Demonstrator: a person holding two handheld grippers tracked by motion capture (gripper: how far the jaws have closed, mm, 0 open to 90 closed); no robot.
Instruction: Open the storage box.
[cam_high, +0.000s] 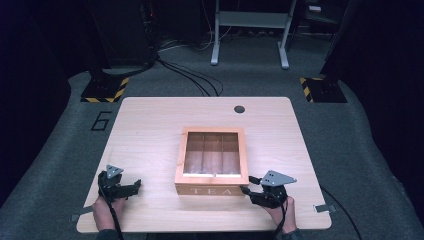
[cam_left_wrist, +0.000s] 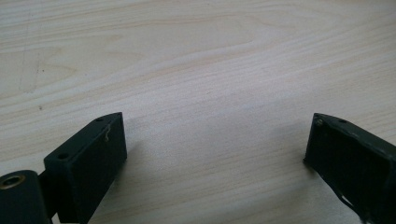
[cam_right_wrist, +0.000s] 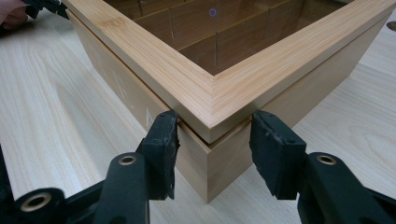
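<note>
A wooden tea box (cam_high: 211, 161) stands near the middle of a pale wooden worktop (cam_high: 150, 125), its lid a wooden frame around a clear pane through which the dividers (cam_right_wrist: 215, 44) inside can be seen. The word "TEA" is marked on the wall that faces the person.

The right tool (cam_high: 248, 186) lies low on the worktop, held in the person's right hand (cam_high: 282, 212), and meets the box at its near right corner. In the right gripper view that corner (cam_right_wrist: 210, 140) sits directly between the two black jaws: one pad (cam_right_wrist: 164, 140) presses on the front wall and the other pad (cam_right_wrist: 273, 144) lies against the side wall, both at the seam between lid and base. The right tool is thus clamped on the corner of the box, with the lid frame just above and ahead of its pads.

The left tool (cam_high: 131, 187) rests on the worktop in the person's left hand (cam_high: 102, 210), well apart from the box, which lies off to its right. In the left gripper view its jaws stand wide apart, with bare wood grain between and ahead of them; this tool is open and grips nothing. A grey three-cornered plate tops each tool, and a cable trails back from each toward the near edge of the worktop.
</note>
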